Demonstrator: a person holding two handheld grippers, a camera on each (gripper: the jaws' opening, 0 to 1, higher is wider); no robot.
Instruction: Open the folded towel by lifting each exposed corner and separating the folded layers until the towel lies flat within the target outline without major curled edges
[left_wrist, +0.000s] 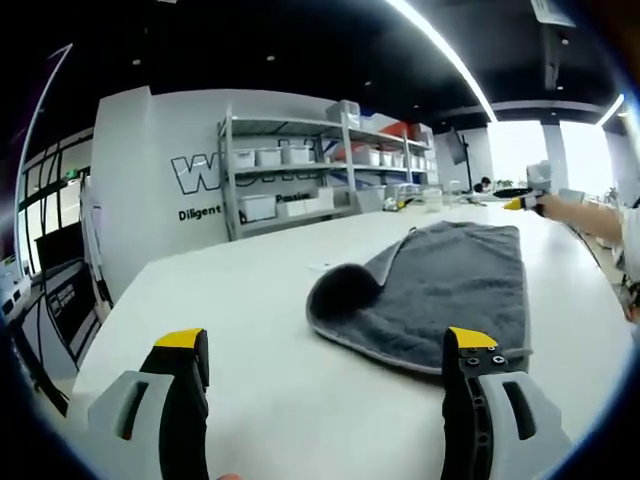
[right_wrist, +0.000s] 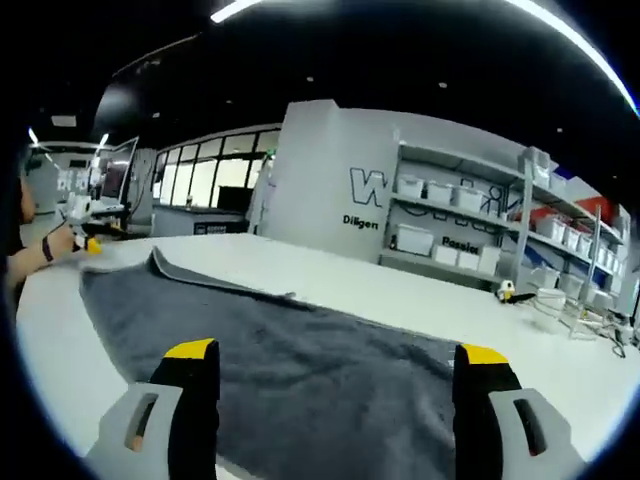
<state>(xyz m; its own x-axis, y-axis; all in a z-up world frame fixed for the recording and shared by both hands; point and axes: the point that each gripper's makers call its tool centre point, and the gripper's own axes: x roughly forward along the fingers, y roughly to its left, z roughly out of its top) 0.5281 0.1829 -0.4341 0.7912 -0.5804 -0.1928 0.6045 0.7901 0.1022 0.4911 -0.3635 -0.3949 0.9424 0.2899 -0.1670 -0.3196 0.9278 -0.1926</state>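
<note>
Towel (left_wrist: 445, 290): grey terry, soft pile, near-left corner curled over, on smooth white table (left_wrist: 250, 390).
Left gripper (left_wrist: 330, 350): jaws spread, grasping nothing.
Right gripper (right_wrist: 335, 365): jaws spread above towel (right_wrist: 300, 370), empty.

Grey towel (left_wrist: 450, 295) is lying mostly spread on the white bench (left_wrist: 250, 390); one corner is curling over into a dark hump, another edge is sticking up in a ridge.
</note>
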